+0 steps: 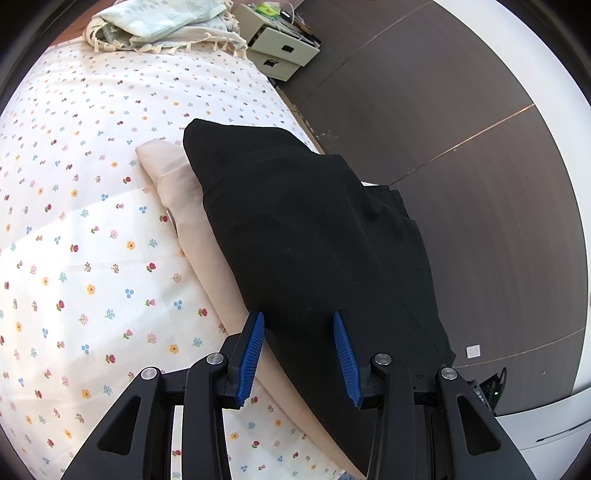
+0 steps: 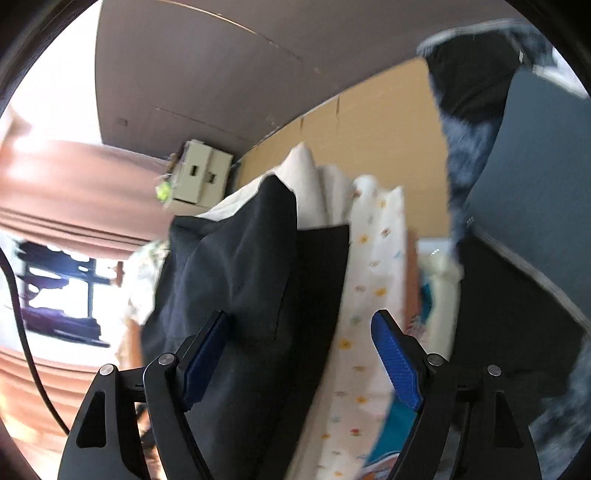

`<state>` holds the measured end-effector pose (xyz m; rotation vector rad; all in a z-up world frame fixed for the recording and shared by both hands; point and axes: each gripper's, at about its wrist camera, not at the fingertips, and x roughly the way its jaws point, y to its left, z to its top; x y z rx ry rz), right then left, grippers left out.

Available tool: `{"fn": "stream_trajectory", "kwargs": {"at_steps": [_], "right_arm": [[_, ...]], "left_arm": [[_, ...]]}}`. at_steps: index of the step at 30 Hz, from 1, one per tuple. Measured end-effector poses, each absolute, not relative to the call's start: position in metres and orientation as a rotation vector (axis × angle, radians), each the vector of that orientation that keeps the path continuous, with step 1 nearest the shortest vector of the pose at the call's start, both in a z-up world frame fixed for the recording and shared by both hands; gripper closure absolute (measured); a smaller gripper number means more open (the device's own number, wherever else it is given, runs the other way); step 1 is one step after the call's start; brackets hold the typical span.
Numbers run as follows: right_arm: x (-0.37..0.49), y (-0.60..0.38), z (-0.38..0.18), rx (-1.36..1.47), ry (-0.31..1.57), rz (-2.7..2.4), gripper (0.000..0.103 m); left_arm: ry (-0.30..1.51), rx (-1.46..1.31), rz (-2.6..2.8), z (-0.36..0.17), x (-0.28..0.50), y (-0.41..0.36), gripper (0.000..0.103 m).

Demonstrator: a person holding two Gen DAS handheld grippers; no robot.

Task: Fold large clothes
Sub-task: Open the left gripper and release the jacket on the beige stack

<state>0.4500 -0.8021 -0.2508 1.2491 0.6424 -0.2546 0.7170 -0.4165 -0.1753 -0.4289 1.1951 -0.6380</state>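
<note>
A bed (image 1: 85,206), covered in a white sheet printed with small coloured flowers, fills most of the left wrist view. A dark brown panelled wall (image 1: 443,129) runs along its far side.

A large black garment (image 1: 295,236) lies along the edge of the bed nearest that wall, partly folded, with one end hanging over the side. It rests on top of a cream garment (image 1: 177,195), which shows along its left edge and past its far end.

At the head of the bed sits a bundle of pale blue patterned cloth on a fringed cream throw (image 1: 159,26). Beyond it stands a cream bedside cabinet (image 1: 284,48) with two drawers.

The left tongs (image 1: 300,317) hover partly open just above the near end of the black garment. Their blue pads (image 1: 255,350) stand apart on either side of the cloth and hold nothing.

The right wrist view is blurred and tilted. The right tongs (image 2: 300,321) are open fairly wide, with the black garment between the blue pads (image 2: 397,358). The left pad is close against the cloth and the right pad stands clear of it, so nothing is gripped.
</note>
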Motion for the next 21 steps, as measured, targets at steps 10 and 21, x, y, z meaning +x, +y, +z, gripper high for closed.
{"fn": "stream_trajectory", "kwargs": {"at_steps": [10, 21], "right_arm": [[0.469, -0.8, -0.209, 1.077, 0.612, -0.226, 0.087], [0.479, -0.804, -0.212, 1.003, 0.708, -0.321, 0.072]], "left_arm": [[1.208, -0.434, -0.618, -0.179, 0.715, -0.411, 0.062], [1.187, -0.46, -0.626, -0.158, 0.709, -0.386, 0.062]]}}
